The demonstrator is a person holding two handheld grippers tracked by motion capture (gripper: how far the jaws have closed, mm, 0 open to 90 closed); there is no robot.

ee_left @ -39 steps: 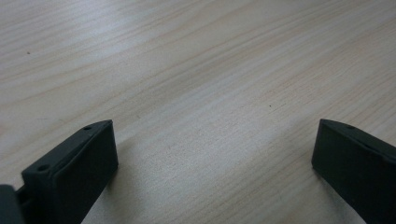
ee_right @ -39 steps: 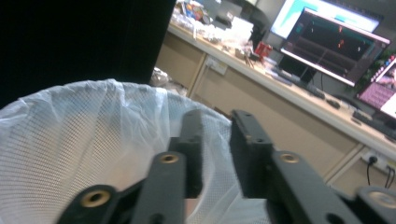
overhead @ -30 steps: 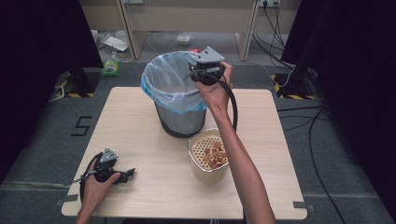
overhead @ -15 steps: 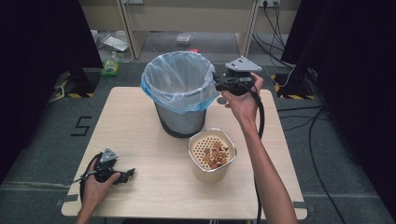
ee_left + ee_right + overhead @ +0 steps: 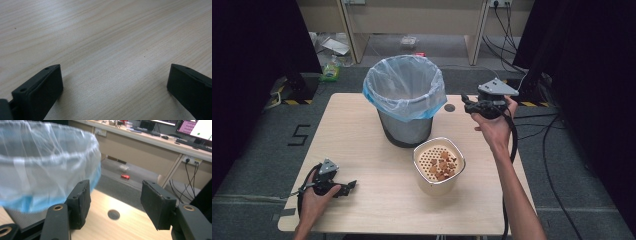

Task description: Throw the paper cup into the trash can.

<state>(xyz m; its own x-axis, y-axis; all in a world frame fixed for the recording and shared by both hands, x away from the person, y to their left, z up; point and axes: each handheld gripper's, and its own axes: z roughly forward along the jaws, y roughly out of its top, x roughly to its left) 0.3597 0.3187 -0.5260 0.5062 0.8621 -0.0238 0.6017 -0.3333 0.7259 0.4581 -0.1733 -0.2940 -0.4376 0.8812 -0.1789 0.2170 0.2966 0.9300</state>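
- A black "5" (image 5: 300, 135) is marked on the grey floor (image 5: 257, 150), just off the left edge of the bench (image 5: 362, 130).
- The monitors behind the bench in the right gripper view carry text too small to read.

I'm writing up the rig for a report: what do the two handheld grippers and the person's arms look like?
Both grippers are black with two blocky black jaws faced with flat pads. The right gripper carries a grey three-cornered plate on top, has brass-coloured pivot pins, and trails a black cable along the forearm. The left gripper has a smaller grey plate and a looping black cable. Both forearms are bare, with no sleeves in view.
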